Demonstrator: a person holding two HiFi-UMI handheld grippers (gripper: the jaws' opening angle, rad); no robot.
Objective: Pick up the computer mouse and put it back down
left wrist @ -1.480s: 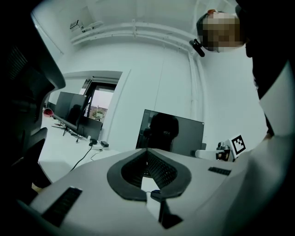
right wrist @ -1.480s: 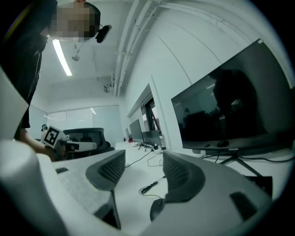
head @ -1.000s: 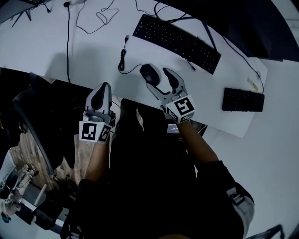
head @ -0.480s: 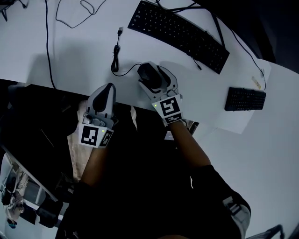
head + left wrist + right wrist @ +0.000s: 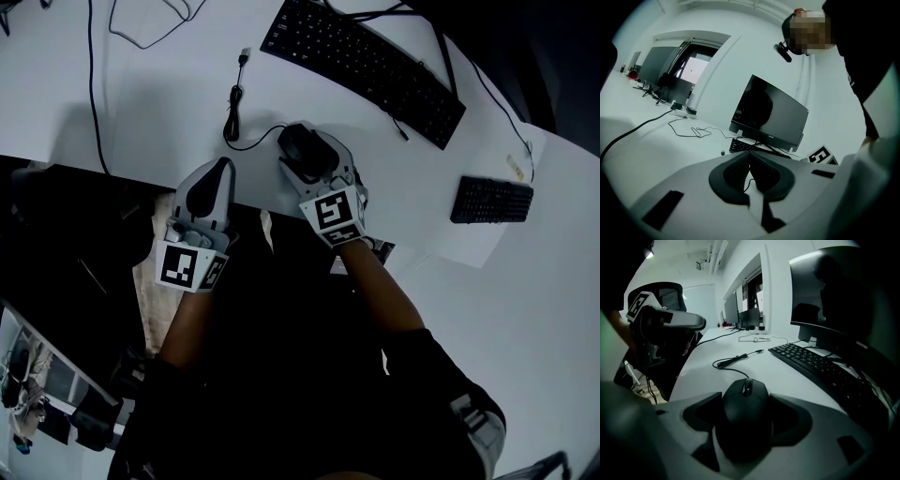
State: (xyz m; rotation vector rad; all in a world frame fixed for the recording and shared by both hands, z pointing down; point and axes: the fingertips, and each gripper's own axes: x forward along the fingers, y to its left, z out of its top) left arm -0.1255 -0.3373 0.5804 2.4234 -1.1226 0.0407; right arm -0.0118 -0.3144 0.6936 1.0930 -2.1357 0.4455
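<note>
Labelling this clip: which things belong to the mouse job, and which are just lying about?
In the job: computer mouse, its cable, right gripper, jaws shut on it.
Lying about: long keyboard, small keyboard, monitor, loose cord; left gripper idle, jaws together.

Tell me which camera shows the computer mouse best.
The right gripper view: the mouse fills the centre, wheel visible, gripped by the right gripper. The head view shows it small and partly covered by that gripper. The left gripper view doesn't show it.
</note>
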